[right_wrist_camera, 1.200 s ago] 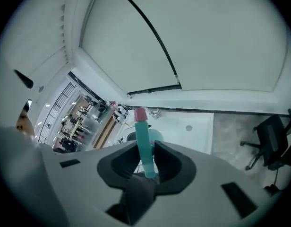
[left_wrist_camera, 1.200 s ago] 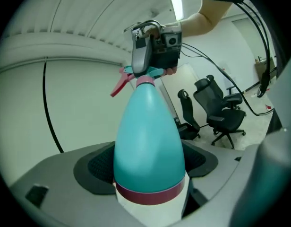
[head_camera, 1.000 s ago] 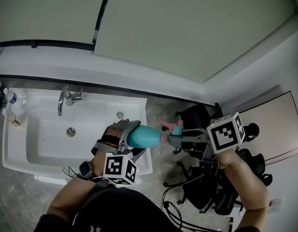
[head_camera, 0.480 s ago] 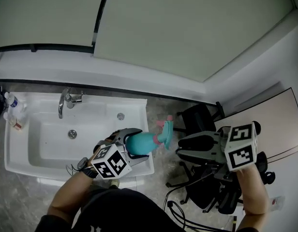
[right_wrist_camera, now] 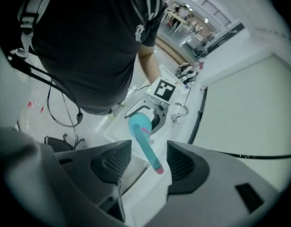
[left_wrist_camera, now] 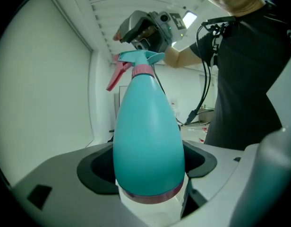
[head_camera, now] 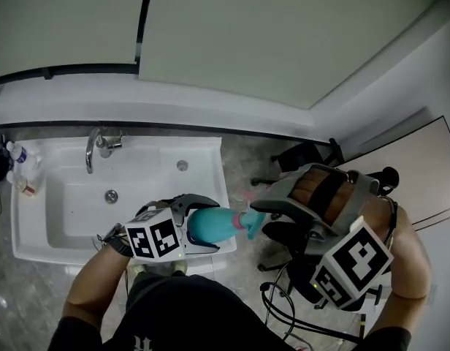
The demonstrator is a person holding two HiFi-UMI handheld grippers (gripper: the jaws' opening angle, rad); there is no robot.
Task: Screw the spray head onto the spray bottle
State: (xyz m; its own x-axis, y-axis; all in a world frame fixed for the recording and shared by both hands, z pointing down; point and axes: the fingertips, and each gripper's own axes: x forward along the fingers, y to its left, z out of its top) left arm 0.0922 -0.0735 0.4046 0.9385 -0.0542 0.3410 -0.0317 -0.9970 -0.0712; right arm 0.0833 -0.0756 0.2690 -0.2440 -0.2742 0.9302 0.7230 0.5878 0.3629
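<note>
My left gripper point(head_camera: 198, 226) is shut on the fat lower body of a teal spray bottle point(head_camera: 212, 225), which lies sideways with its neck pointing right. The teal spray head point(head_camera: 251, 221) with a pink trigger point(left_wrist_camera: 117, 75) sits on the bottle's pink collar point(left_wrist_camera: 142, 70). In the left gripper view the bottle point(left_wrist_camera: 148, 136) fills the gap between the jaws of the left gripper point(left_wrist_camera: 148, 174). My right gripper point(head_camera: 263, 216) is at the spray head, hand turned on top. Its jaws are opening; the spray head point(right_wrist_camera: 148, 148) lies between them, and the right gripper point(right_wrist_camera: 148, 157) pads stand clear of it.
A white sink point(head_camera: 35, 221) with a chrome faucet point(head_camera: 93, 146) lies below and to the left. Small bottles point(head_camera: 17, 152) stand at its far left. Black office chairs point(head_camera: 305, 159) and cables point(head_camera: 283, 309) are on the floor below the right gripper.
The right gripper let go of the spray head, drew back to the right, turned over and came back to the head. The left gripper with the bottle shifted slightly down and left.
</note>
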